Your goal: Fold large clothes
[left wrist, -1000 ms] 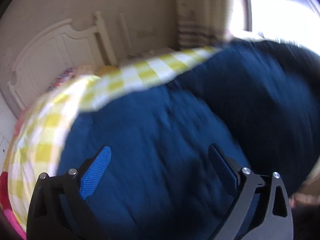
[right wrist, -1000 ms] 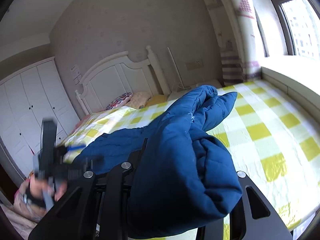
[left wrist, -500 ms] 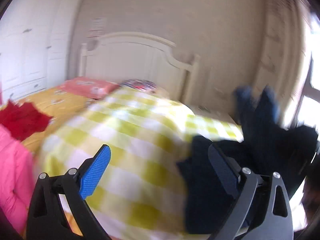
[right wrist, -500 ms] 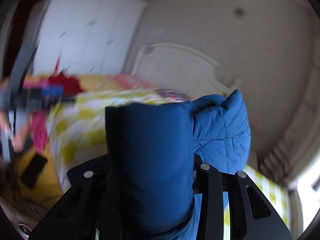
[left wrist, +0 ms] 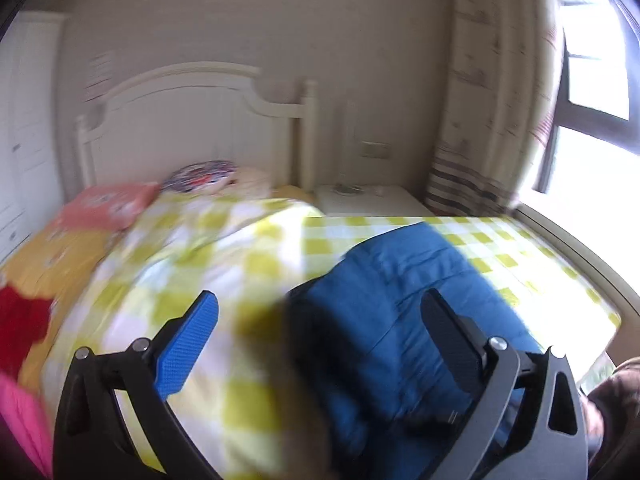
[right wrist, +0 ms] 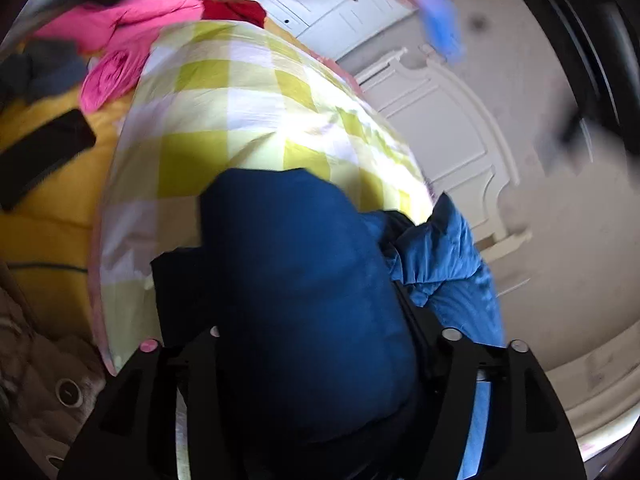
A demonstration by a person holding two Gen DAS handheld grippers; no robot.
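A folded blue padded jacket (right wrist: 304, 280) fills the space between my right gripper's (right wrist: 312, 332) fingers, over the yellow-checked duvet (right wrist: 240, 120). The jaws are opening, and the bundle still touches both sides; the pads are hidden by the cloth. In the left wrist view the same blue jacket (left wrist: 400, 300) lies at the right on the checked bedding (left wrist: 224, 264). My left gripper (left wrist: 320, 304) hovers above the bed, open and empty, its right finger (left wrist: 448, 340) over the jacket.
A pink garment (right wrist: 120, 40), a red one (right wrist: 236, 10) and a dark one (right wrist: 44, 68) lie on the yellow sheet (right wrist: 48, 200). Behind stand a white headboard (left wrist: 192, 120), pillows (left wrist: 108, 204), a bedside table (left wrist: 368, 200), a curtain (left wrist: 488, 120) and a window (left wrist: 592, 100). A brown coat (right wrist: 40, 380) is at the lower left.
The right gripper rolled and swung towards the duvet with the jacket, and its jaws widened. The left gripper came off the jacket and swung across the bed.
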